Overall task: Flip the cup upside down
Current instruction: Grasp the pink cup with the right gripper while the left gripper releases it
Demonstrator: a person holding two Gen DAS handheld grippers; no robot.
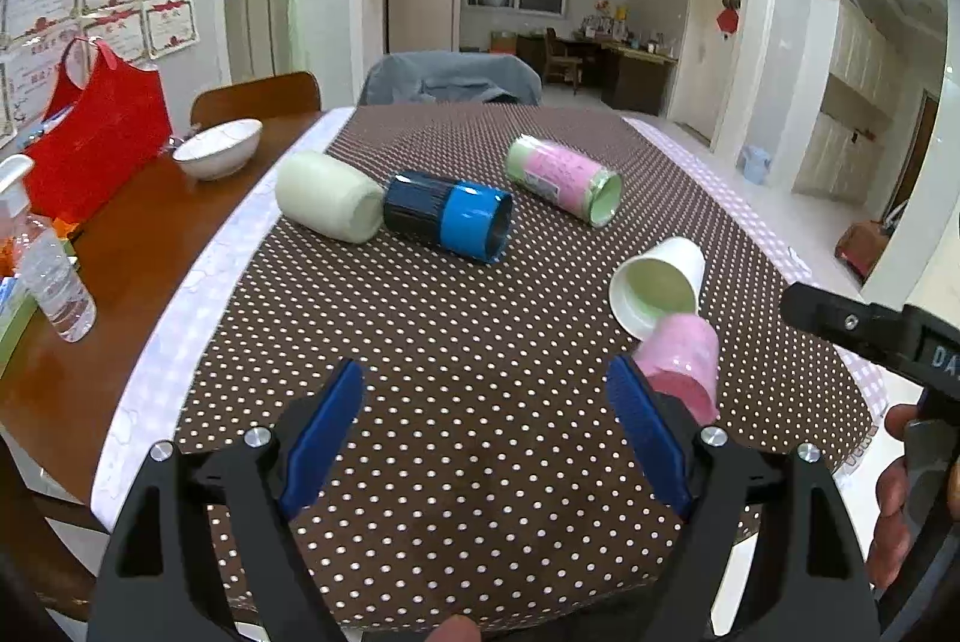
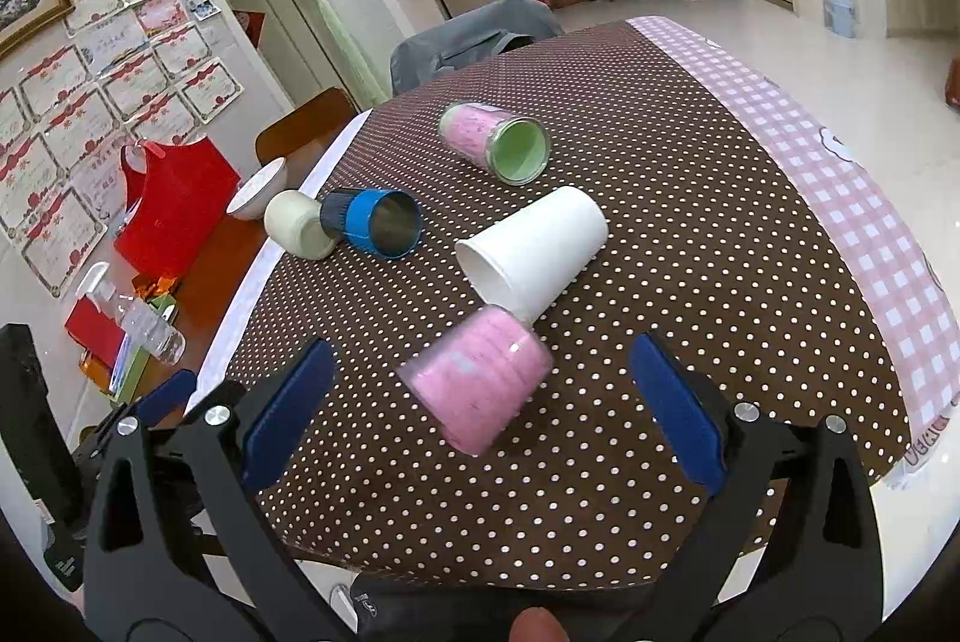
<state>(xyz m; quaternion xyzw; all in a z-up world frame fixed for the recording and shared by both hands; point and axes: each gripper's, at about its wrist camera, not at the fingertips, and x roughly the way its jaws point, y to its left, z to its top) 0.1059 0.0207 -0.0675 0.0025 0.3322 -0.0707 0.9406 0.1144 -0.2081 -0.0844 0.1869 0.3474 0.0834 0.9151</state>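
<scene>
Five cups lie on their sides on the dotted cloth of the table (image 2: 690, 150), none yet standing mouth-down. Nearest is the pink cup (image 2: 480, 378), directly at 12 o'clock from the right tool (image 2: 480, 402) and framed between its two blue pads, which stand wide apart with nothing between them — a line-up that suggests this is the cup chosen for the flip. It looks blurred, so it may be rolling; I cannot say for sure. Its far end touches, or nearly touches, the white cup (image 2: 534, 252), whose mouth points toward 8 o'clock.

Further out at 12 o'clock lies the pink-and-green cup (image 2: 495, 141), and at 10 o'clock the blue cup (image 2: 375, 222) rests against the cream cup (image 2: 297, 225).

The left tool (image 1: 486, 432) is also spread open and empty, hanging over bare cloth with the pink cup (image 1: 684, 360) just beyond its right pad at about 2 o'clock — probably held clear so the right side can work.

A bowl (image 1: 219, 149) and red bag (image 1: 99, 132) sit off the cloth at 10 o'clock.
</scene>
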